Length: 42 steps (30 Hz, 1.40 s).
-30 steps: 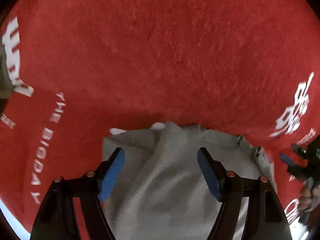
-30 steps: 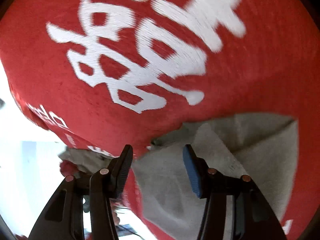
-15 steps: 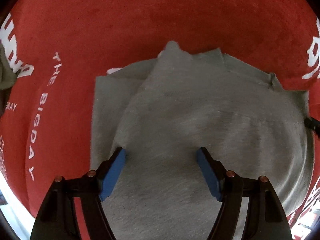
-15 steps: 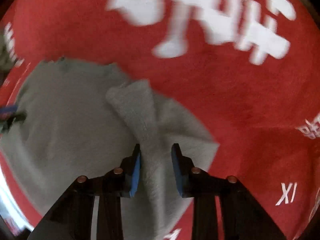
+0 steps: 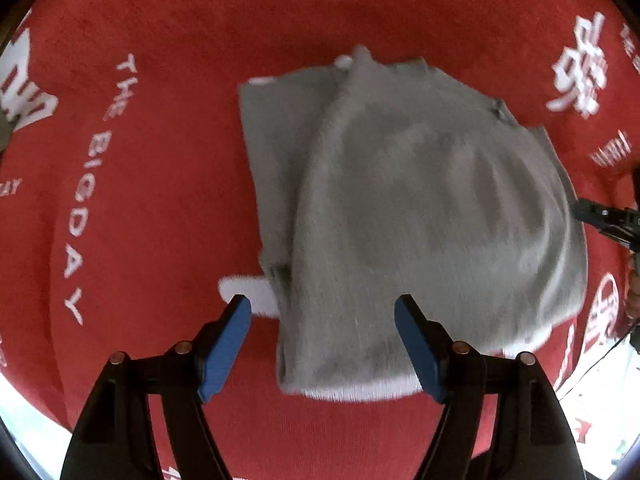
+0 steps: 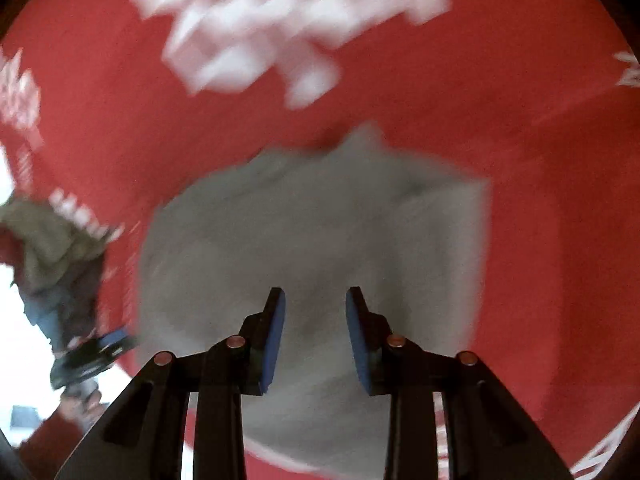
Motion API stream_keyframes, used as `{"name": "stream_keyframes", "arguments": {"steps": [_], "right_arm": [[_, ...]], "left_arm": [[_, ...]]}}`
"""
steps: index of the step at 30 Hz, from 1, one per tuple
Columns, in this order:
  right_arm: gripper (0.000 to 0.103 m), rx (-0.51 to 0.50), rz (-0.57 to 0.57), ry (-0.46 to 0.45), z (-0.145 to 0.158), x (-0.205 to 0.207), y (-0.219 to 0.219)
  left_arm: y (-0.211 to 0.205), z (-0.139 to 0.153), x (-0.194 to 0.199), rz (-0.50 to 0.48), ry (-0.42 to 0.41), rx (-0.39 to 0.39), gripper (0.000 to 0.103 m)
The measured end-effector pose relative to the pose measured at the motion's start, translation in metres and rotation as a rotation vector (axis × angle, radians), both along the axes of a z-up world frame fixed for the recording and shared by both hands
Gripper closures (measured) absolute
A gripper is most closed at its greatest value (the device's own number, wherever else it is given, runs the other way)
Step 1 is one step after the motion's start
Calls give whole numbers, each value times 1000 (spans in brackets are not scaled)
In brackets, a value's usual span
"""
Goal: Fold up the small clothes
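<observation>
The grey garment (image 5: 424,216) lies folded in layers on the red cloth (image 5: 168,208), occupying the centre and right of the left wrist view; a narrower under-layer protrudes along its left edge, and a white band shows beneath its lower edge. In the right wrist view, which is motion-blurred, the same grey garment (image 6: 312,240) fills the centre and lower half of the frame.

The left gripper (image 5: 323,346) stands wide at the bottom centre, blue pads apart, nothing clamped; the garment's lower left corner lies between and beyond the fingers. The right gripper (image 6: 315,340) stands narrow, jaws opening, above the garment; contact with the pads cannot be determined.

The red cloth carries white lettering (image 5: 86,196) at the left. A heap of other clothes (image 6: 48,240) sits at the left edge of the right wrist view
</observation>
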State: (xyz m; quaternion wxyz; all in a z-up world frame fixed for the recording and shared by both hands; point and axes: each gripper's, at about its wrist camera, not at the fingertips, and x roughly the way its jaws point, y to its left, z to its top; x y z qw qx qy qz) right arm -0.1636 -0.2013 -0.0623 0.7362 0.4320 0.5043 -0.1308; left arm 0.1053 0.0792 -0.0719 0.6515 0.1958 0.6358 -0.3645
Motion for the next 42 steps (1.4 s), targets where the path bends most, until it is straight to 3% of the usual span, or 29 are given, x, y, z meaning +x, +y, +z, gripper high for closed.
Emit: {"name": "stream_keyframes", "arguments": {"steps": [2, 4, 7, 9, 10, 11, 13, 15, 18, 24, 31, 32, 34, 42], "right_arm": [[68, 13, 80, -7, 0, 20, 36], [68, 8, 136, -2, -6, 25, 63], [68, 25, 154, -6, 0, 38, 99], [68, 36, 159, -9, -3, 38, 112], [68, 31, 161, -7, 2, 42, 124], [68, 28, 159, 1, 2, 46, 131], [68, 38, 143, 11, -2, 51, 127], [68, 48, 131, 19, -1, 59, 132], [68, 39, 141, 23, 6, 68, 142], [68, 61, 175, 70, -6, 79, 165], [68, 67, 190, 104, -16, 88, 179], [62, 58, 193, 106, -14, 87, 179], [56, 31, 191, 108, -9, 88, 175], [54, -146, -19, 176, 8, 44, 89]], "left_arm": [[6, -5, -3, -16, 28, -27, 29], [9, -6, -8, -38, 61, -57, 41], [14, -9, -12, -71, 86, -58, 45], [21, -12, -9, -80, 101, -77, 55], [23, -13, -8, -82, 106, -81, 61], [22, -12, -8, -85, 112, -89, 78], [19, -15, -5, -87, 150, -102, 97], [16, -16, -4, -91, 151, -105, 97], [28, -7, -10, -120, 87, -112, 97], [64, -26, -6, -50, 121, -99, 96], [56, -8, -16, 16, -16, -30, 96], [56, -6, -16, 25, -23, -22, 96], [57, -3, -17, 43, -34, -12, 96], [52, 2, -16, 94, -60, 45, 96]]}}
